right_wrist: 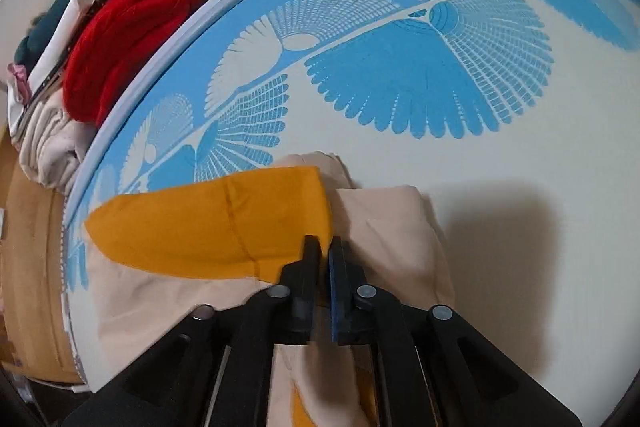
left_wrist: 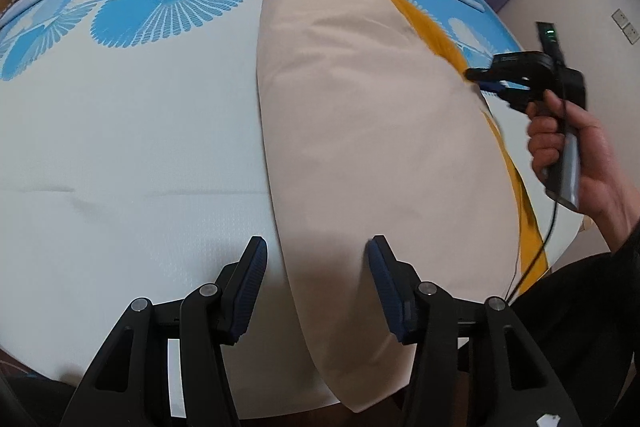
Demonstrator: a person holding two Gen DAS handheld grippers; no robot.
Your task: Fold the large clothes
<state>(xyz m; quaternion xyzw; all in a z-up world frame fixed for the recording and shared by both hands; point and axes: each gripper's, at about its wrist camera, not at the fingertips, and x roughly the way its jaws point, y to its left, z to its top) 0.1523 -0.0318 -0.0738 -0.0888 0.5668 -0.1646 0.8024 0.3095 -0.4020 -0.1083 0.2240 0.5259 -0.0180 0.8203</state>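
Right wrist: right gripper (right_wrist: 325, 247) on garment (right_wrist: 208, 223) (beige, orange)

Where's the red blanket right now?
The red blanket sits beyond the bed's far edge, upper left in the right wrist view, atop folded white bedding.

The garment (left_wrist: 360, 131) is a big cream-coloured piece with mustard-yellow parts, spread long and fairly smooth down the right side of the surface, its near end drooping over the front edge. Along its far right edge a strip of the yellow fabric (left_wrist: 436, 31) peeks out from under the cream layer, and that edge sits pinched and slightly lifted. Up close on the other side, a yellow panel (right_wrist: 216, 223) lies folded flat on top of the cream cloth (right_wrist: 396, 227), which bunches into soft rumples just beside it.
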